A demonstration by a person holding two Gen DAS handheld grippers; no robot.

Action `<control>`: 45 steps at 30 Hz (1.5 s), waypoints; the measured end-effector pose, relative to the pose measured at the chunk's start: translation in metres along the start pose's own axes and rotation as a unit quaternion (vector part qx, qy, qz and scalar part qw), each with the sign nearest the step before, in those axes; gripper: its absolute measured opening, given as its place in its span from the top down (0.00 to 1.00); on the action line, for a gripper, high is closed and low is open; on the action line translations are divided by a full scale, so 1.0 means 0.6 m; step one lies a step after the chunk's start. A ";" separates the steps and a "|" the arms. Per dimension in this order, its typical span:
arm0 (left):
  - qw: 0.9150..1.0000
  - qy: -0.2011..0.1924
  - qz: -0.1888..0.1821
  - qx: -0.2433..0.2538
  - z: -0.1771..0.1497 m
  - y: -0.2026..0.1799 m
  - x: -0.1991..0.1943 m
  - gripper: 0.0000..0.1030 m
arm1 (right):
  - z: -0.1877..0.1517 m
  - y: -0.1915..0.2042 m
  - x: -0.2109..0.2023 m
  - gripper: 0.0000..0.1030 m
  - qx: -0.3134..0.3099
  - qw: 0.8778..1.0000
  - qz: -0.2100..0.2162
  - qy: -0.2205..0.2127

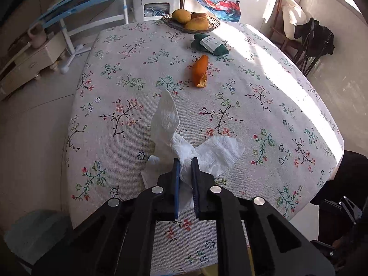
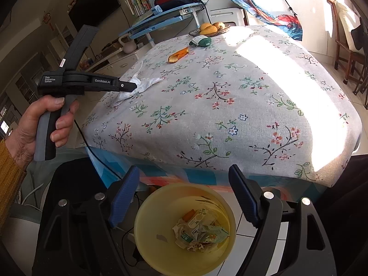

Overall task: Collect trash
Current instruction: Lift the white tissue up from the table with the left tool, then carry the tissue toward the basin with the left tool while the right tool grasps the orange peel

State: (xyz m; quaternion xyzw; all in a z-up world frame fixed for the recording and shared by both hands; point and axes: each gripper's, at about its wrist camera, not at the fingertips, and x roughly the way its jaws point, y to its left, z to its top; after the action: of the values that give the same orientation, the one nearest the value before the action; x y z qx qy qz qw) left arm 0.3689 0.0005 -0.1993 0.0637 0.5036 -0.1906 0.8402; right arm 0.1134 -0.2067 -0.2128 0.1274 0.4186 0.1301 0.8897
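Note:
A crumpled white tissue lies near the front of the floral tablecloth, and my left gripper is shut on its bunched middle, the paper fanning out on both sides. From the right wrist view the same left gripper pinches the tissue near the table's left edge. An orange peel lies farther back, also seen as the peel. My right gripper hangs open above a yellow bin that holds wrappers and scraps on the floor in front of the table.
A wicker basket of fruit stands at the table's far edge, with a dark green pouch in front of it. A grey bin sits by the table's left corner. Chairs stand to the right, a blue desk at the back left.

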 end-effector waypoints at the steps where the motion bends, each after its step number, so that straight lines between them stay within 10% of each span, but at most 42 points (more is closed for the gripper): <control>1: 1.000 -0.005 -0.001 -0.001 0.002 0.002 -0.009 0.92 | 0.000 -0.001 0.000 0.26 0.001 1.000 0.001 0.000; 6: 0.984 -0.063 -0.134 -0.097 0.026 0.059 -0.093 0.92 | 0.001 0.001 0.001 0.25 0.000 1.000 0.004 0.000; 9: 0.996 -0.049 -0.027 -0.067 0.044 0.063 -0.096 0.92 | 0.000 0.000 0.002 0.25 0.001 1.000 0.005 0.000; 11: 0.984 -0.064 -0.118 -0.115 0.044 0.092 -0.111 0.92 | 0.001 0.001 0.000 0.25 -0.001 1.000 0.006 -0.002; 17: 0.982 -0.048 -0.117 -0.143 0.021 0.114 -0.081 0.92 | 0.007 0.001 -0.013 0.25 -0.002 1.000 0.003 -0.017; 27: 0.935 -0.051 -0.223 -0.272 -0.054 0.158 0.006 0.91 | 0.148 0.024 -0.003 0.25 -0.027 0.996 0.005 -0.079; 45: 0.963 -0.079 -0.135 -0.218 -0.072 0.118 0.008 0.90 | 0.357 0.029 0.285 0.31 0.000 1.000 -0.023 -0.012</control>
State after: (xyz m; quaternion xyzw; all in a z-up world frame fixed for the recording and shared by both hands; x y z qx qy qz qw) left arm 0.3629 0.0774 -0.2306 -0.2050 0.4689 -0.1921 0.8374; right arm 0.3831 -0.1576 -0.1962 0.1192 0.4103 0.1086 0.8976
